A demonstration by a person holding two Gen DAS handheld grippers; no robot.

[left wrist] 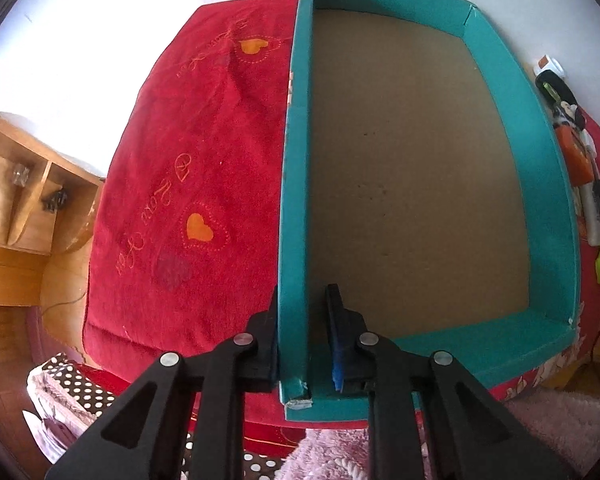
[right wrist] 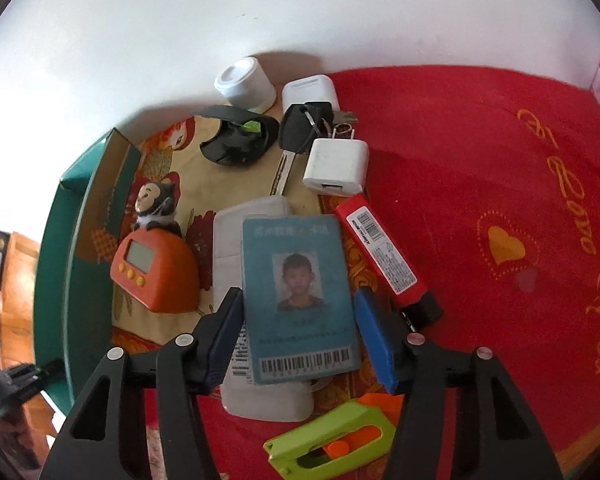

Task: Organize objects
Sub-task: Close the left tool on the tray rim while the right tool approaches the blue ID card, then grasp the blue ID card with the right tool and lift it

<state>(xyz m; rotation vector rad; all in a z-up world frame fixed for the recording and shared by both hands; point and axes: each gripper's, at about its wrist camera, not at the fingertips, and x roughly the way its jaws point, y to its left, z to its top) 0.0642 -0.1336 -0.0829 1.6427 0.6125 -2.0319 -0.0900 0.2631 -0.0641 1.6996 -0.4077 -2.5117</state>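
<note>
The left gripper (left wrist: 302, 344) straddles the near wall of the teal box (left wrist: 548, 152), one finger outside and one inside, not quite pinched on it; the box sits on the red cloth (left wrist: 188, 152). The right gripper (right wrist: 296, 332) hangs spread wide over the ID card (right wrist: 298, 292), which lies on a white pack (right wrist: 236, 236) between the orange timer (right wrist: 156, 268) and red marker (right wrist: 384, 256)

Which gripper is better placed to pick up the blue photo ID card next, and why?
Right. The right gripper is open with its fingers either side of the blue photo ID card. The left gripper is busy: it straddles the wall of the teal cardboard box.
</note>
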